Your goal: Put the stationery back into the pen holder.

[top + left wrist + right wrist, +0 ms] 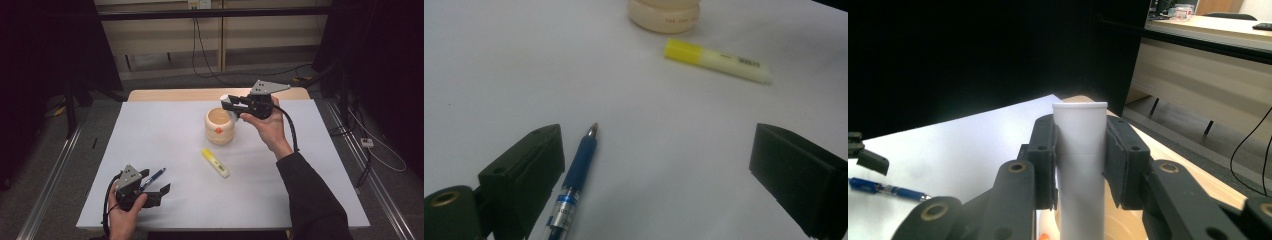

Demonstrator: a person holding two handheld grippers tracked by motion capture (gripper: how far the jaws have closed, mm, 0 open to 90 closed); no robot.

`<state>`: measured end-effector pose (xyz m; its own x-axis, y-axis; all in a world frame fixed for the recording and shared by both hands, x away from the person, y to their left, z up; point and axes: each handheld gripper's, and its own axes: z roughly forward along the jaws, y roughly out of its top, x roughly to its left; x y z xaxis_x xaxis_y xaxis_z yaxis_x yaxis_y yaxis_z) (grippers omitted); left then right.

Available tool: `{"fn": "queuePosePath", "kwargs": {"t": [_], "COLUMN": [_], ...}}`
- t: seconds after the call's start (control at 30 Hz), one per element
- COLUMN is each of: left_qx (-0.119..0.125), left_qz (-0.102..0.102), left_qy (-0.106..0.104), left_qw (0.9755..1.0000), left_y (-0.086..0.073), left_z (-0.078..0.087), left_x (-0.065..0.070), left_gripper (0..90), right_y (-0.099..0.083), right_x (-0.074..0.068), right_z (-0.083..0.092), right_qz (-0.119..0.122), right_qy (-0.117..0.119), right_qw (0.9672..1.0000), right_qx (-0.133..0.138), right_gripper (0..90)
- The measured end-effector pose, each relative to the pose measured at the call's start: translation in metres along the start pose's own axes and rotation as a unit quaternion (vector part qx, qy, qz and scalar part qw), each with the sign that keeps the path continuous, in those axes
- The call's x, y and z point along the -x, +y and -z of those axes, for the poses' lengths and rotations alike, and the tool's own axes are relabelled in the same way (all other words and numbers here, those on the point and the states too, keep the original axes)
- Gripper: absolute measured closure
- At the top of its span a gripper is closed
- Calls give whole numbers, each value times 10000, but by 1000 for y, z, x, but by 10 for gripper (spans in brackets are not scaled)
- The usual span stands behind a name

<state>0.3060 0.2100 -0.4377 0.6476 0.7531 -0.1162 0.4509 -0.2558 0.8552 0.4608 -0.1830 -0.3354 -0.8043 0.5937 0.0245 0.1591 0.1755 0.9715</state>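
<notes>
White tube [1081, 160] stands clamped between the two black jaws of the right gripper [1081, 150], held in the air just above the cream pot [220, 126] near the far edge of the table [165, 130]. By the look of it, the step in hand is carrying the tube at the pot, either lifting it clear or lowering it in; the next move calls for a steady wrist so it clears the rim. A yellow highlighter [215, 163] lies nearer, just beside the pot. The left gripper [150, 192] rests at the near left corner, jaws wide apart, a blue pen [574, 182] lying beside one jaw.
</notes>
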Motion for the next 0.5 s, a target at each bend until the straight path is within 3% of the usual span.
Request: {"fn": "queuePosePath", "kwargs": {"t": [0.2, 0.5], "left_qx": [-9, -19], "left_qz": [-20, -24], "left_qy": [-10, -34], "left_qw": [10000, 10000], "left_y": [0, 0], "left_z": [-1, 0], "left_x": [0, 0], "left_gripper": [75, 75], "right_y": [4, 14], "right_x": [5, 13], "right_z": [-7, -21], "right_qz": [-144, -72], "right_qy": [-51, -277], "right_qw": [9998, 9996], "right_qx": [117, 71], "right_gripper": [685, 684]}}
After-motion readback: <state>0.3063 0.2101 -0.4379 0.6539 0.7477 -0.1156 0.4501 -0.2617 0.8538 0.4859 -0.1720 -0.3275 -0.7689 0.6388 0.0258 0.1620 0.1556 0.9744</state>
